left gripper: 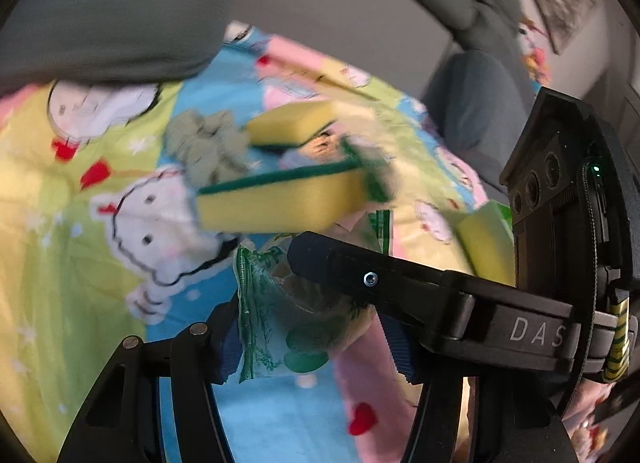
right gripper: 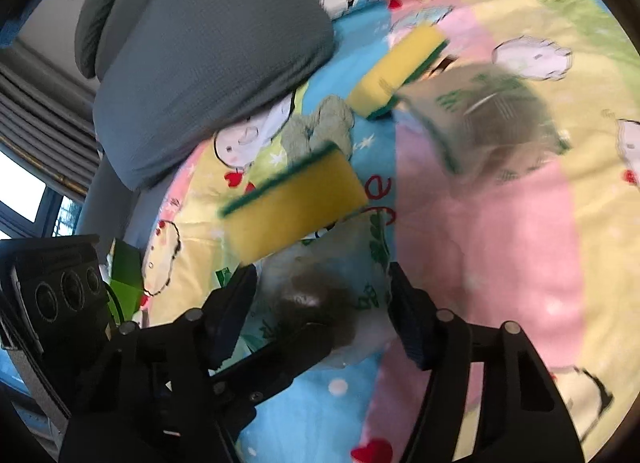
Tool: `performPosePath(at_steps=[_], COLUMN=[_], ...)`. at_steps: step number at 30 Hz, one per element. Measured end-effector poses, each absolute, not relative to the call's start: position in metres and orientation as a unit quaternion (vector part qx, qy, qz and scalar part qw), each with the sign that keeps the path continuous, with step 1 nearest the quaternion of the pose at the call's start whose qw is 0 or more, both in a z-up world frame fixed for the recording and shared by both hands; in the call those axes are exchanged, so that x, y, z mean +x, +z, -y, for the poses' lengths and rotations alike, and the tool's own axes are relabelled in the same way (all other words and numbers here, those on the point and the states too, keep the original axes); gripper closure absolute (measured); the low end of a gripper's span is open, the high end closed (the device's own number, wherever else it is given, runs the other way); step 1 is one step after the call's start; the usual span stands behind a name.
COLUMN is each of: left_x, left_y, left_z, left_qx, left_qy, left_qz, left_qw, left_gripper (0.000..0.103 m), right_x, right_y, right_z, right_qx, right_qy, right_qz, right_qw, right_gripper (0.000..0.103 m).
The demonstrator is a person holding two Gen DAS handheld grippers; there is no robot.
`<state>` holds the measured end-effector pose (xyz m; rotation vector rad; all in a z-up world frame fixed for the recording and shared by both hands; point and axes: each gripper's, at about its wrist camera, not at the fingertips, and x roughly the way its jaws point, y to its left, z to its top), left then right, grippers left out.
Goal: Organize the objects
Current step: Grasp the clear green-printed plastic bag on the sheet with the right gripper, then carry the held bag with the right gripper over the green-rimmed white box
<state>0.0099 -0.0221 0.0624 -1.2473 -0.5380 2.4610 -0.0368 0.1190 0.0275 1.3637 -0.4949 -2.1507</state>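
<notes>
Yellow foam sponges with dark green scrub backs lie on a cartoon-print bedsheet [right gripper: 500,247]; near sponge [right gripper: 296,207] sits at 12 o'clock of the right gripper [right gripper: 322,305], far sponge [right gripper: 398,71] further out toward 1 o'clock, touching a blurred packet [right gripper: 492,123] with a dark scourer inside. Between the two sponges lies a crumpled grey-green cloth [right gripper: 320,129]. Right gripper's jaws stand apart either side of a crinkly clear plastic packet [right gripper: 320,295] printed green, dark pad inside; pads not pressing it as far as blur allows. Left gripper [left gripper: 312,327] looks clenched on that same packet's edge [left gripper: 272,303], left finger pad against the film; the right side is hidden behind the other tool's finger, so grip is a judgement. Packet should be light, floppy, slippery film; take it over the stiffer pad, not the loose seam. Sponges are light, squashy; pinch across the short sides. Grey cushion [right gripper: 208,63] at 10 o'clock. Another yellow-green sponge [left gripper: 488,239] lies at 2 o'clock in left view.
</notes>
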Motion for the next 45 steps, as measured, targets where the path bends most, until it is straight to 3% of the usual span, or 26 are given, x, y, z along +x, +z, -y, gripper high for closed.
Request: performPosePath(at_steps=[10,18,34,45], left_x=[0.034,0.023,0.007,0.000], left_y=[0.129,0.146,0.144,0.124], left_z=[-0.036,-0.094,-0.225,-0.271], left_qx=[-0.323,-0.296,-0.327,-0.361], left_qy=[0.905,0.899,0.861,0.839], left_qz=[0.147,0.129,0.066,0.052], left_qw=[0.236,0.296,0.383,0.404], left_gripper=[0.042,0.042,0.042,0.043], right_x=[0.008,0.030,0.052,0.056], right_y=[0.094,0.123,0.111,0.085], right_z=[-0.174,-0.232,-0.366,-0.412], right_qx=[0.396,0.340,0.318,0.337], right_qy=[-0.865,-0.899,-0.901,-0.885], right_qz=[0.196,0.202,0.283,0.322], right_qw=[0.239,0.187,0.084,0.024], right_gripper=[0.040,0.040,0.040,0.040])
